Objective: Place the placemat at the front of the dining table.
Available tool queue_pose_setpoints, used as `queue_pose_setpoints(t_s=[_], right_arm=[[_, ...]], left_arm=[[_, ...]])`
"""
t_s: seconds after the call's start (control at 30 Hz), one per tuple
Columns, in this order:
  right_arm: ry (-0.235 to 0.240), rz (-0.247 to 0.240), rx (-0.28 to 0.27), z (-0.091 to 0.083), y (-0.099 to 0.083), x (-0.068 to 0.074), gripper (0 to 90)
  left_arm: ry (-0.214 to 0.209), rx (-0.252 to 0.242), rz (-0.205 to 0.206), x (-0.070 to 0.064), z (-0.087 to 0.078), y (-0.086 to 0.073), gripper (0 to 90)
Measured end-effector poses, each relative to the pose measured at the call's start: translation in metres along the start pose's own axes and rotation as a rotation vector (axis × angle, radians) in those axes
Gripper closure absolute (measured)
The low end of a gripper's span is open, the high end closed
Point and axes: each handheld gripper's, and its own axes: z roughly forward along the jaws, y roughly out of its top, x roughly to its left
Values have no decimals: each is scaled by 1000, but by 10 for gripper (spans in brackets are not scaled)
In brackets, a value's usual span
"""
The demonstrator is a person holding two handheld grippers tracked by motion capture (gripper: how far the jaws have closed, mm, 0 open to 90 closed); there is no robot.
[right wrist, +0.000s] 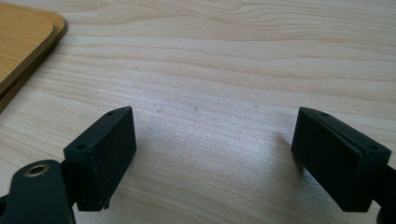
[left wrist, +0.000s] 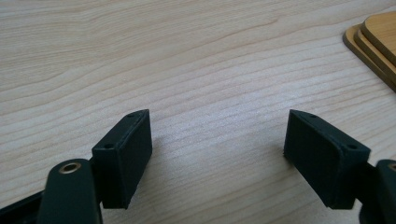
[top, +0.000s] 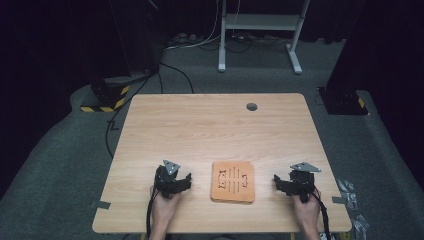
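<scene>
A stack of thin orange-brown wooden boards (top: 233, 181) with cut-out slots lies flat near the table's front edge, between the two hands. My left gripper (top: 186, 179) rests on the table just left of the stack, jaws wide apart with bare wood between them (left wrist: 217, 135). The stack's corner (left wrist: 376, 44) shows at the upper right of the left gripper view. My right gripper (top: 276, 181) rests just right of the stack, also open and empty (right wrist: 215, 135). The stack's corner (right wrist: 25, 44) shows at the upper left of the right gripper view.
The light wooden table (top: 215, 130) has a round grey cable hole (top: 251, 106) near its far edge. Beyond the table stand a white desk frame (top: 260, 30), cables on the floor and black stands with yellow-striped bases (top: 107, 97). Small metal parts (top: 350, 195) lie off the table's right edge.
</scene>
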Motion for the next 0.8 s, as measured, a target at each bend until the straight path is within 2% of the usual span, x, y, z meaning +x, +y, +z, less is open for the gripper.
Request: queue_pose_setpoints(t_s=[0.43, 0.47, 0.5, 0.57, 0.8], right_arm=[[-3, 10, 4, 0, 0, 1, 132], [-18, 10, -16, 1, -1, 2, 132], [-15, 13, -4, 0, -1, 3, 131], [-26, 18, -15, 0, -2, 6, 131], [12, 22, -4, -1, 1, 18, 151]], left_arm=[[0, 0, 0, 0, 0, 0, 235], [0, 0, 0, 0, 0, 0, 235], [0, 0, 0, 0, 0, 0, 235], [0, 0, 0, 0, 0, 0, 235], [0, 0, 0, 0, 0, 0, 235]])
